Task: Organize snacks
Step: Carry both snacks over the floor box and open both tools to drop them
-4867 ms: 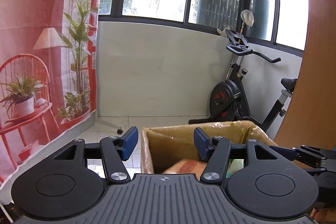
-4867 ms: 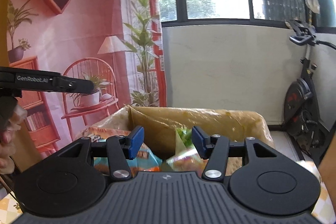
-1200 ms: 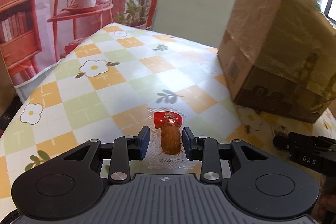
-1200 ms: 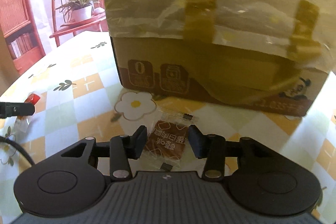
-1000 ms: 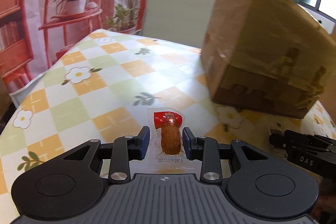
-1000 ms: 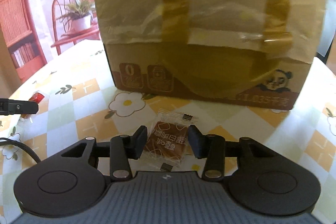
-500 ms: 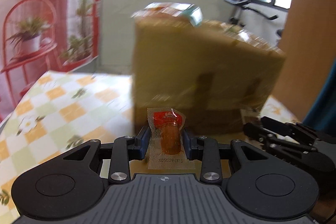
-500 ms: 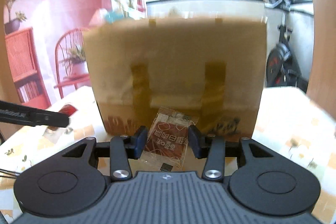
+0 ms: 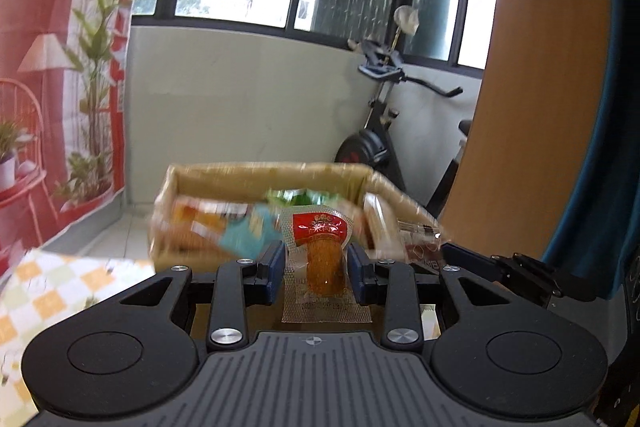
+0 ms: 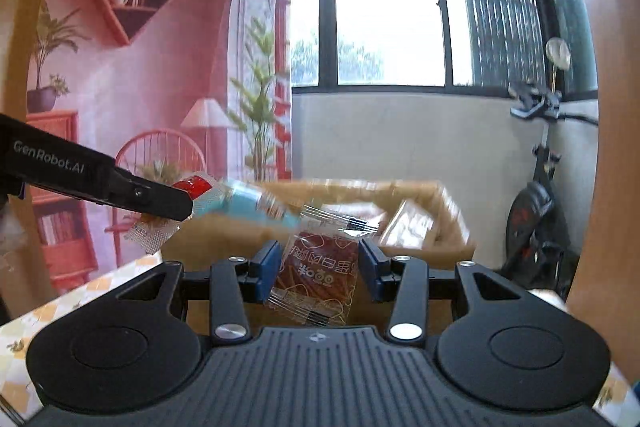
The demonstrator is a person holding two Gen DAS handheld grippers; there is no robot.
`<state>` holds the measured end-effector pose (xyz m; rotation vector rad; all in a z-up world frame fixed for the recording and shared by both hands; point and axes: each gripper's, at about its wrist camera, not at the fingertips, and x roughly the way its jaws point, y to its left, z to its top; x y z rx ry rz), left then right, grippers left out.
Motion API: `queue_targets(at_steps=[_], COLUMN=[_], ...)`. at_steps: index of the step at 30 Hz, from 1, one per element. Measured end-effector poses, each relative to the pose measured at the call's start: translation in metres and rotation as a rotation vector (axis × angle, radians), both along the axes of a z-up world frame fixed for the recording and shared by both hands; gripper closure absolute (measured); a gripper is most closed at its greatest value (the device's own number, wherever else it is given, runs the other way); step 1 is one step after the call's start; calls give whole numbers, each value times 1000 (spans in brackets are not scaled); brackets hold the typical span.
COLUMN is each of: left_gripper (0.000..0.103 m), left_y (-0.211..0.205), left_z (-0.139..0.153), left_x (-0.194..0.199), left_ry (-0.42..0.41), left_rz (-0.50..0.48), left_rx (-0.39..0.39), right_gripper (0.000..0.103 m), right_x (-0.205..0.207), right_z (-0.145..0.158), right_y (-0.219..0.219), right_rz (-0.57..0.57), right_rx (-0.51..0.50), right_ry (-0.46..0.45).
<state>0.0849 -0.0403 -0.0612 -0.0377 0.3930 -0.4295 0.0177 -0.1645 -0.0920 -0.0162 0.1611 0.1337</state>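
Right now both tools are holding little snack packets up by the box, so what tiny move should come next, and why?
Probably carry both forward over the open cardboard box before letting go. The left tool grips the red-topped packet and the right tool grips the brown packet, both near the box's front edge, where other snacks already lie inside.

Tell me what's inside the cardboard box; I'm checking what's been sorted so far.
The cardboard box holds several blurred snack packets: orange, teal and green wrappers show. The held sausage packet and the near wall cover the rest, so no count or bottom is visible.
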Motion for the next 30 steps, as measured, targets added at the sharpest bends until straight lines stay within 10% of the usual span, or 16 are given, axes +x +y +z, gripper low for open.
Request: queue_targets(at_steps=[22, 30], left_gripper=[66, 27], left_y=[-8, -5], left_z=[22, 25], left_x=[143, 137], left_ry=[93, 39], left_rz=[61, 56], left_rx=[42, 82], right_gripper=[57, 50], right_x=[148, 170], right_z=[42, 37], right_y=[-38, -40], right_rz=[39, 2], right_rx=[-10, -1], right_ry=[97, 173])
